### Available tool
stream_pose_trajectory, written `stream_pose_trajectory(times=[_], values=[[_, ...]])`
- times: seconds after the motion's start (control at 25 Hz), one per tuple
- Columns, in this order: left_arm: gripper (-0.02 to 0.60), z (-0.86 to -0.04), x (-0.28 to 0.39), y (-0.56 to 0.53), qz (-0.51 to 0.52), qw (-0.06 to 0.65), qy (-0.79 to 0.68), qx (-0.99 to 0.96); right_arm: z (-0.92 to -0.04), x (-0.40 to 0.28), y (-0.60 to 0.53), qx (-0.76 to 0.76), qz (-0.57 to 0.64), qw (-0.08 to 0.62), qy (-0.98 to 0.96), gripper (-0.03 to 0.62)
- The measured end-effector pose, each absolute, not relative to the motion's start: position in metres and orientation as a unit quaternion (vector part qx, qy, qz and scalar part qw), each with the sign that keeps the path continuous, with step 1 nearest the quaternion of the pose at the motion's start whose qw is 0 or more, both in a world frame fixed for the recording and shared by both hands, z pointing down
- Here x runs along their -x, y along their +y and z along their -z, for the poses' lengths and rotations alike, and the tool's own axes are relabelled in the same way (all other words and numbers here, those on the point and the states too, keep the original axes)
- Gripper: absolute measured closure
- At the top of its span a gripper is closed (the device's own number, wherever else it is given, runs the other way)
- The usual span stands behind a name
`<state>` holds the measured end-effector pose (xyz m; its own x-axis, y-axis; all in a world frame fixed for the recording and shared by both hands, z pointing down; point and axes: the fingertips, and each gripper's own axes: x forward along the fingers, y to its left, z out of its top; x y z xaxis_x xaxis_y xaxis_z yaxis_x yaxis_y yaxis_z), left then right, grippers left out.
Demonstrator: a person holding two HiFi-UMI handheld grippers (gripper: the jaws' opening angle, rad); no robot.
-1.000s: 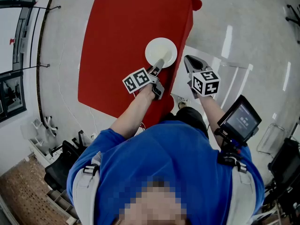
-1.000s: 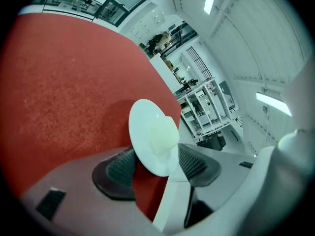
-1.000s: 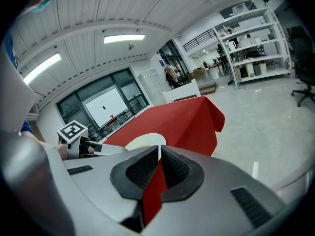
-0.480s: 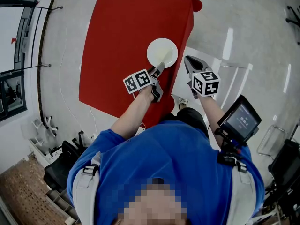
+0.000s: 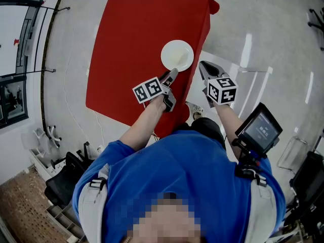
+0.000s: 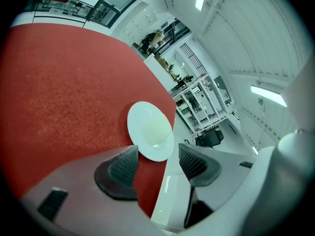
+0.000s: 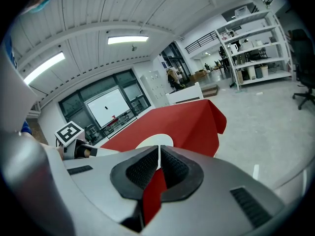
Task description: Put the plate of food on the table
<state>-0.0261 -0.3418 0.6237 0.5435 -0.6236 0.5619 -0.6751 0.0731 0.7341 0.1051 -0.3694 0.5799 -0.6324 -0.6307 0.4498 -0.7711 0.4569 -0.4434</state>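
A white plate [image 5: 177, 55] with a pale yellowish middle lies flat on the red table [image 5: 131, 44], close to its right edge. My left gripper [image 5: 171, 77] hovers just short of the plate's near rim. In the left gripper view the jaws of that gripper [image 6: 157, 163] stand open, with the plate [image 6: 150, 131] beyond the tips and nothing between them. My right gripper [image 5: 206, 69] hangs off the table's right side over the floor. In the right gripper view the right gripper [image 7: 159, 168] is shut on nothing, and a slice of the plate [image 7: 152, 140] shows above it.
The red cloth's corner [image 5: 212, 5] hangs down at the far right of the table. A white piece of furniture [image 6: 170, 195] stands against the table's right side. A screen [image 5: 260, 128] sits at the person's right. Shelving [image 7: 251, 43] and an office chair [image 7: 305, 82] stand far off.
My left gripper has drawn back a little from the plate's rim, which its tips overlapped a second ago. The plate stays on the table. The right gripper has held still.
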Motion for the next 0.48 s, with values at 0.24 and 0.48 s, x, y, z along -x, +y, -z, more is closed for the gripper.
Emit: stream_pose_trajectory(times=[0.24, 0.48], values=[[0.322, -0.609, 0.023, -0.353, 0.000, 0.543, -0.466, -0.699, -0.573, -0.103, -0.377, -0.415, -0.308, 0.110, -0.849, 0.592], [0.322, -0.596, 0.018, -0.358, 0.020, 0.530, -0.452, -0.717, -0.568, -0.102, -0.379, -0.417, -0.299, 0.106, -0.851, 0.592]])
